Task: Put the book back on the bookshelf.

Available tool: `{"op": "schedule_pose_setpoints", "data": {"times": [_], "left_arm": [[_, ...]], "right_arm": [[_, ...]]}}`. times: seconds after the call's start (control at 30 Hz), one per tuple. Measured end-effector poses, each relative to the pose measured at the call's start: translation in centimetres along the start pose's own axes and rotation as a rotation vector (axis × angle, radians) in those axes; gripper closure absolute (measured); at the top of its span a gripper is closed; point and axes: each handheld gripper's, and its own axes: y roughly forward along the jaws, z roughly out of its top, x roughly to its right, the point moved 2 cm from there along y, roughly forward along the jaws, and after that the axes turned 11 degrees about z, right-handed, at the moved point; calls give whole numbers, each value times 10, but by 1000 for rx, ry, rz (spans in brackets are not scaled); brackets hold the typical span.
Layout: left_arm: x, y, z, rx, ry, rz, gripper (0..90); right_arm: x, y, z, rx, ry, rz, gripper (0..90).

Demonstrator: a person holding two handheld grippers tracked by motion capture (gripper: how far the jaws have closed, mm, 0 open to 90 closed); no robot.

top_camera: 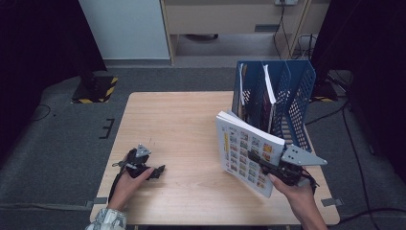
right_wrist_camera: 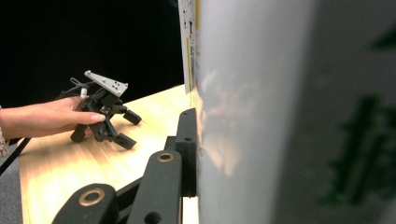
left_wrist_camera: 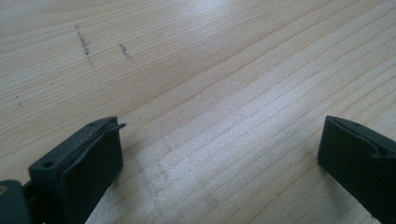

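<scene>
Just behind your right hand, the blue file rack (top_camera: 293, 96) is standing at the table's (top_camera: 182, 124) far right edge, its mesh dividers upright. Books and papers (top_camera: 256, 98) are already sitting in its left compartments, while the right-hand compartment is showing bare mesh. The rack's front edge is lying close behind the book you are carrying.

Your right gripper (top_camera: 261, 160) is clamping a thick book (top_camera: 244, 151) by its lower right edge, jaws closed on it. The book is tilting, its cover of small coloured pictures facing up and toward you, its lower corner hanging just above the tabletop in front of the rack. In the right gripper view, one black jaw is pressing flat against the book's pale side (right_wrist_camera: 243, 116).

Your left gripper (top_camera: 155, 171) is resting low over the table near its left front, well apart from the book. Its jaws are standing wide open over bare wood (left_wrist_camera: 210, 93), holding nothing.
</scene>
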Motion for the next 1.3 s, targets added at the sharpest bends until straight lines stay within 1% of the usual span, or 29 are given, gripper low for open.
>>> {"op": "schedule_pose_setpoints", "data": {"times": [0.17, 0.37, 0.67, 1.07, 1.3], "left_arm": [[0, 0, 0, 0, 0, 0, 0], [0, 0, 0, 0, 0, 1, 0], [0, 0, 0, 0, 0, 1, 0], [0, 0, 0, 0, -3, 2, 0], [0, 0, 0, 0, -3, 2, 0]], "right_arm": [[-2, -11, -1, -12, -11, -10, 740], [-1, -21, -4, 3, -1, -27, 740], [2, -36, -5, 11, 8, -52, 740], [8, -49, -8, 11, 18, -83, 740], [9, -57, -8, 19, 20, -96, 740]]}}
